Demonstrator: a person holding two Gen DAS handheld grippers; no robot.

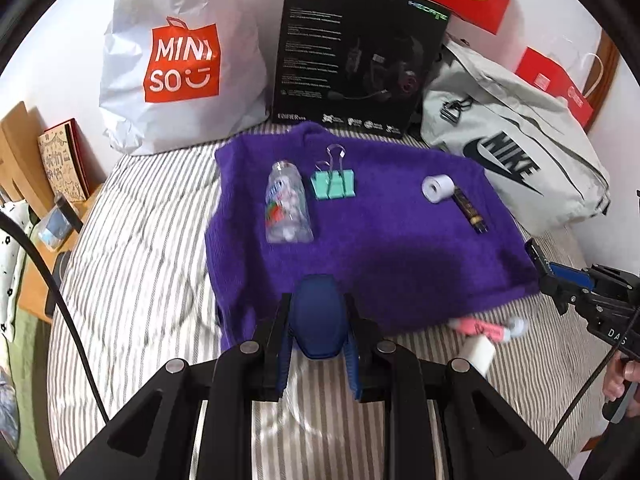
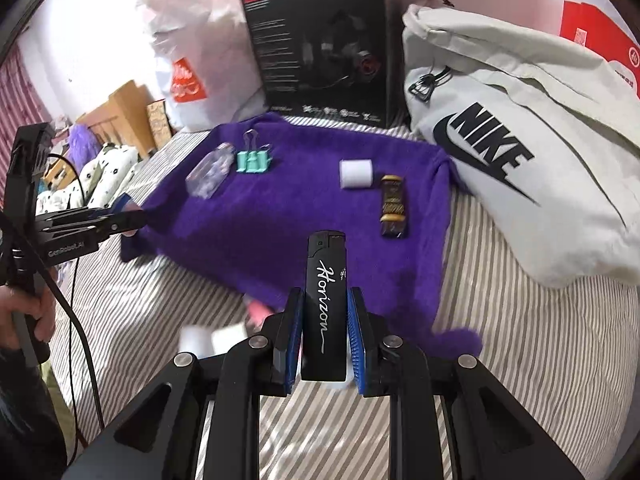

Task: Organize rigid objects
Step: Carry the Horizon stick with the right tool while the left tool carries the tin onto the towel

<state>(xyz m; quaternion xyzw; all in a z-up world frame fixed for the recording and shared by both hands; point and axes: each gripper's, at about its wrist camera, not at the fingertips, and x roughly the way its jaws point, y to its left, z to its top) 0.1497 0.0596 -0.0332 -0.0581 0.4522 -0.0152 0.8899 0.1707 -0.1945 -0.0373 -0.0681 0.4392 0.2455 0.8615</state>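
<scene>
While the black lighter (image 2: pixel 326 304) sits clamped upright-along-the-fingers in the right gripper (image 2: pixel 324 336), its long body sticks well out past the fingertips, above the near edge of the purple towel (image 2: pixel 280 208) spread on the striped bed (image 2: pixel 500 340). The left gripper (image 1: pixel 318 332) is closed on a rounded dark blue object (image 1: pixel 318 316), also at the towel's near edge. Already lying on the towel are a clear candy bottle (image 1: pixel 287 204), a mint binder clip (image 1: pixel 333 184) just beside it, a white tape roll (image 1: pixel 438 189) and a dark patterned tube (image 1: pixel 469 210) touching or nearly touching the roll. A pink item (image 1: pixel 476 326) and a white cylinder (image 1: pixel 478 350) lie on the bed off the towel.

Risks, as I judge them: the lighter is smooth and held only along its lower half, so a tilt on release could let it slide or roll on the soft pile; set too near the tube, it could knock that against the roll. Both grippers crowd the same near edge and might bump.

Each gripper points forward and slightly down across the towel, with a hand (image 2: pixel 24 308) visible on the left gripper's handle.
</scene>
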